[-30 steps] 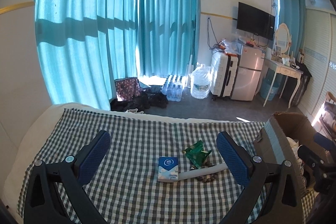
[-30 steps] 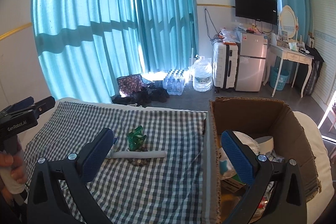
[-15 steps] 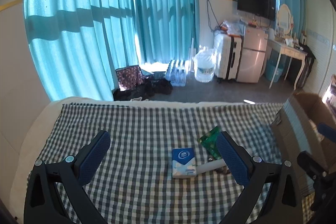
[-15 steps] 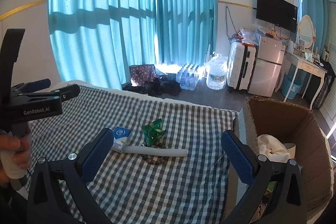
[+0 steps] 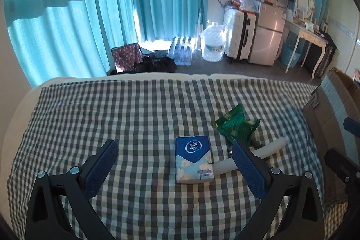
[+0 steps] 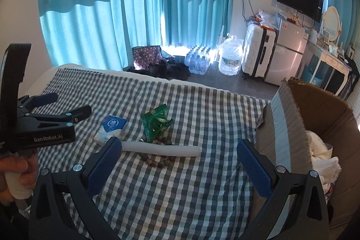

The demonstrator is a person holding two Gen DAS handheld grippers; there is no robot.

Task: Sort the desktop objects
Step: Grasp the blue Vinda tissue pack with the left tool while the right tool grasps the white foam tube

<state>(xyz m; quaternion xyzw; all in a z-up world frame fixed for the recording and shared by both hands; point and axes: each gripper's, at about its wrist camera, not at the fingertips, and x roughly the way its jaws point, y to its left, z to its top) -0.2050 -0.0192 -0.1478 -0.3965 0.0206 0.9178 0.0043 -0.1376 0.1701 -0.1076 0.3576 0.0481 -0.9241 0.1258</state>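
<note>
A blue and white tissue pack (image 5: 194, 159) lies on the checked cloth, just ahead of my open, empty left gripper (image 5: 174, 155). Beside it lie a white tube (image 5: 267, 151), a green foil packet (image 5: 236, 126) and a string of brown beads (image 6: 157, 161). In the right wrist view the tissue pack (image 6: 111, 131), green packet (image 6: 156, 125) and tube (image 6: 160, 149) lie ahead of my open, empty right gripper (image 6: 177, 155). The left gripper (image 6: 56, 109) also shows there, at the left, held by a hand.
A cardboard box (image 6: 319, 127) holding white cloth stands on the right of the checked cloth (image 5: 112, 123); it also shows in the left wrist view (image 5: 333, 118). Beyond the table edge are teal curtains, water bottles, a suitcase and a small fridge.
Both grippers have moved closer to the objects; the left one has dropped toward the tissue pack. The right view has swung left, away from the box. Both stay open.
</note>
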